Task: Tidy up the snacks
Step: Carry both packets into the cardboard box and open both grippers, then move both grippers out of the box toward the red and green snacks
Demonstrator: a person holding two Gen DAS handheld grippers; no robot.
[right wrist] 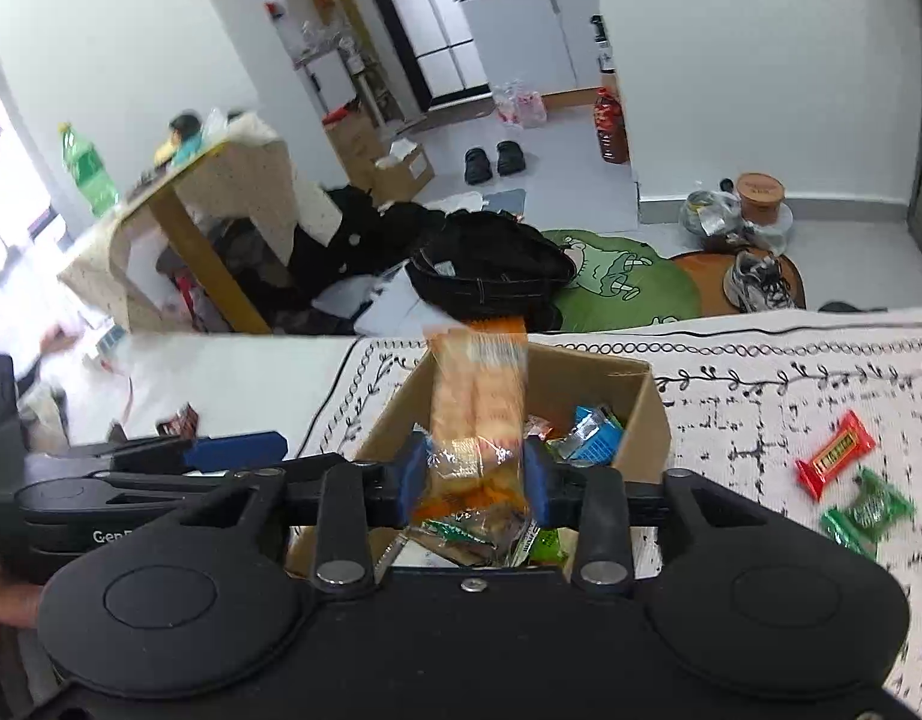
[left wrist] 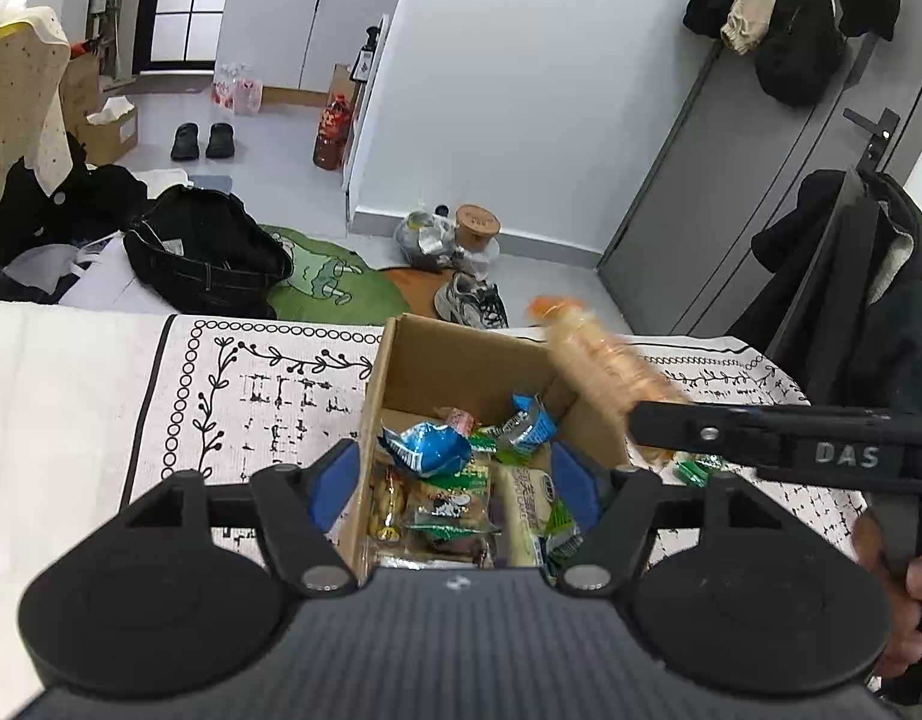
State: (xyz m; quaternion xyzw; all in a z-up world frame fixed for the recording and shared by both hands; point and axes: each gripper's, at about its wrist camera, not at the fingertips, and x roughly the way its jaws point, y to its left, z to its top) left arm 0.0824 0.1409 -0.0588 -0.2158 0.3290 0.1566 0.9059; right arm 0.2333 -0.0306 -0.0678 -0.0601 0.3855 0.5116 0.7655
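Right now, cracker packet (right wrist: 479,414) between right jaws, above box (right wrist: 641,414).

right gripper (left wrist: 635,426): "DAS" | left gripper (right wrist: 233,450): "Gen", rest cut off

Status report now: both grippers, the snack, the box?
Left gripper open, empty. Right gripper around orange cracker pack, above cardboard box. Nothing blocks it.

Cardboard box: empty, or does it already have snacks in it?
Not empty. The box holds several wrapped snacks, among them a blue packet, covering its floor in both wrist views.
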